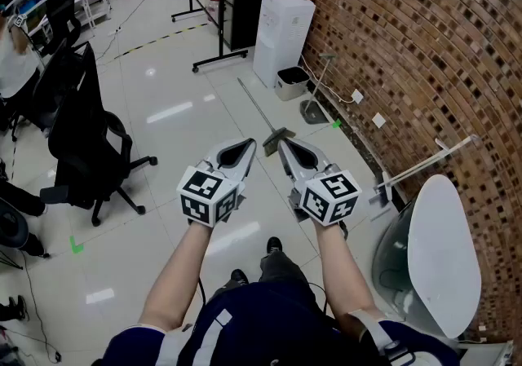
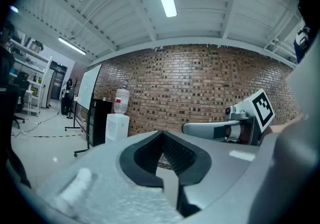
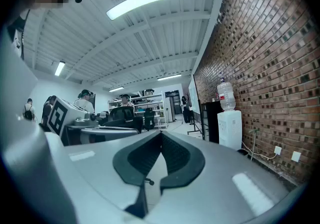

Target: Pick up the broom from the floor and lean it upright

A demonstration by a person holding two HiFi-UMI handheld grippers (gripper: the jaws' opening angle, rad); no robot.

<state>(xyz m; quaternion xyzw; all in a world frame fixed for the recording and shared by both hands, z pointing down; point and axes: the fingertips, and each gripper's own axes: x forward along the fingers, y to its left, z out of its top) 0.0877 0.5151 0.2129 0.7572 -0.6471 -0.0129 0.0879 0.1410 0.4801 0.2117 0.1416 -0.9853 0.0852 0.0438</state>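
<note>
The broom (image 1: 259, 108) lies flat on the floor (image 1: 175, 116), head toward the person, stick running off toward the water cooler (image 1: 281, 34). The left claw (image 1: 248, 144) and right claw (image 1: 284, 145) are both closed tight on nothing. They hover level, side by side, apparently because no reach has begun. The brick wall (image 1: 408, 46) nearby offers a leaning spot.

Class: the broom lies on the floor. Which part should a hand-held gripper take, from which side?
Probably the thin handle of the broom, just beyond its head, from above, jaws across it. It lies flat on the floor, head nearest, so only its top side is free, and the stick is slim.
</note>
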